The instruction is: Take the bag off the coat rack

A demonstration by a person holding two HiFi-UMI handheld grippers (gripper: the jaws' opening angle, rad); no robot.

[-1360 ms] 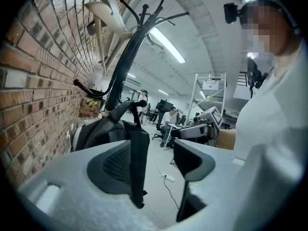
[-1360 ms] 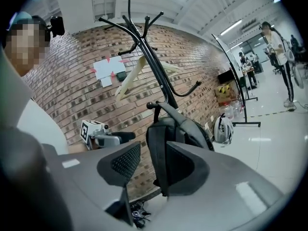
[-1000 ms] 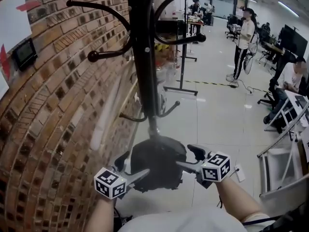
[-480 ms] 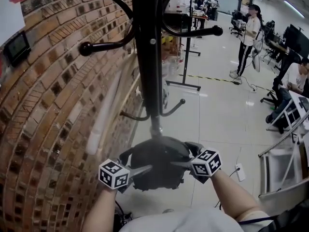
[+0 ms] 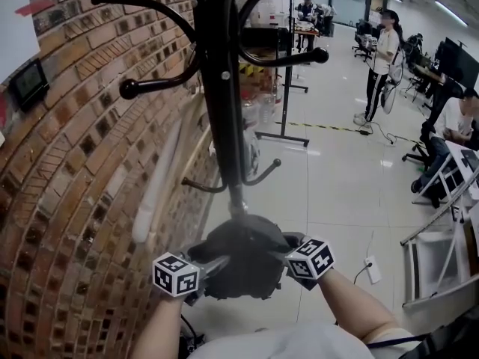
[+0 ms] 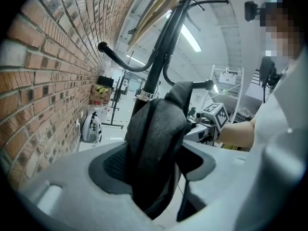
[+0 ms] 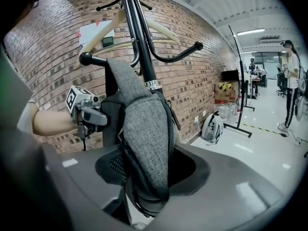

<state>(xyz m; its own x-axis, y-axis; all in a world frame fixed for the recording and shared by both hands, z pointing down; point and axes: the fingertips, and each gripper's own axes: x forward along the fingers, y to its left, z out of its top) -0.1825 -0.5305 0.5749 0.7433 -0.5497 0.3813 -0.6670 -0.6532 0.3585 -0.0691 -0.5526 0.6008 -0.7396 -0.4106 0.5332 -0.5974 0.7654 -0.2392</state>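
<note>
A grey fabric bag (image 5: 243, 254) hangs low on the black coat rack (image 5: 219, 88), just under the pole's lower hooks. My left gripper (image 5: 218, 264) comes at it from the left and my right gripper (image 5: 278, 254) from the right. Both sets of jaws are closing with the bag between them. In the left gripper view the bag (image 6: 154, 134) fills the gap of the left gripper (image 6: 156, 170), against its pads. In the right gripper view the bag (image 7: 144, 119) sits the same way in the right gripper (image 7: 149, 170); its strap runs up toward a hook.
A curved brick wall (image 5: 82, 200) stands close on the left. A white backpack (image 7: 211, 126) leans at its foot. A black stand (image 5: 283, 88) is behind the rack. People stand and sit at the far right (image 5: 382, 58). White frames (image 5: 430, 260) lie on the floor at right.
Both grippers have moved inward from either side of the bag and their jaws have narrowed onto it. The bag now looks pinched between them.
</note>
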